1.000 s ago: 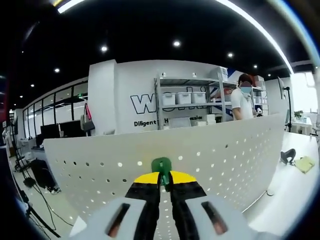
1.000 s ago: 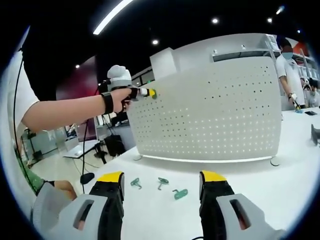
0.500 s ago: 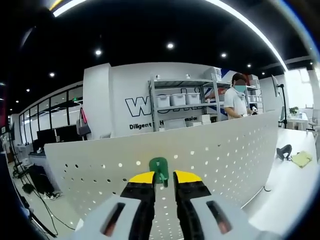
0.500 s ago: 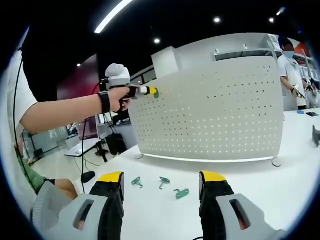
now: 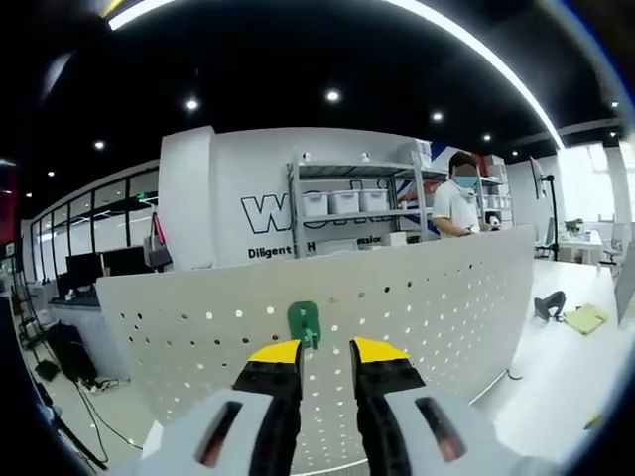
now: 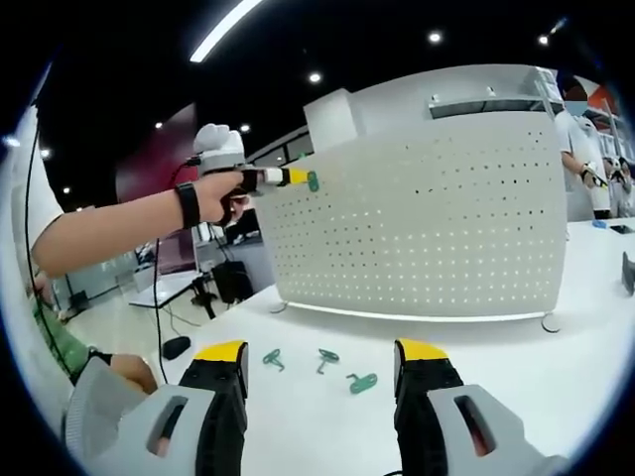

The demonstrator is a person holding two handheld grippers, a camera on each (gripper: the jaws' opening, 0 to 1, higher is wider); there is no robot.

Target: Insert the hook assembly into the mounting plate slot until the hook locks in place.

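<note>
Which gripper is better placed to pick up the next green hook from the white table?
Right. The right gripper hovers open over three small green plastic hooks on the table; the left gripper is up at the white perforated panel.

Ahead of your left gripper point(image 5: 324, 349), past the top edge of the perforated panel point(image 5: 417, 297), the white back wall point(image 5: 248, 178) carries large dark outlined letters — you can read only "W" and part of a second letter before the shelving rack point(image 5: 357, 203) cuts them off. Beneath, a smaller line begins "Diligent", then an "H", and ends in letters too blurred to make out. In your right gripper view no lettering can be read.
</note>
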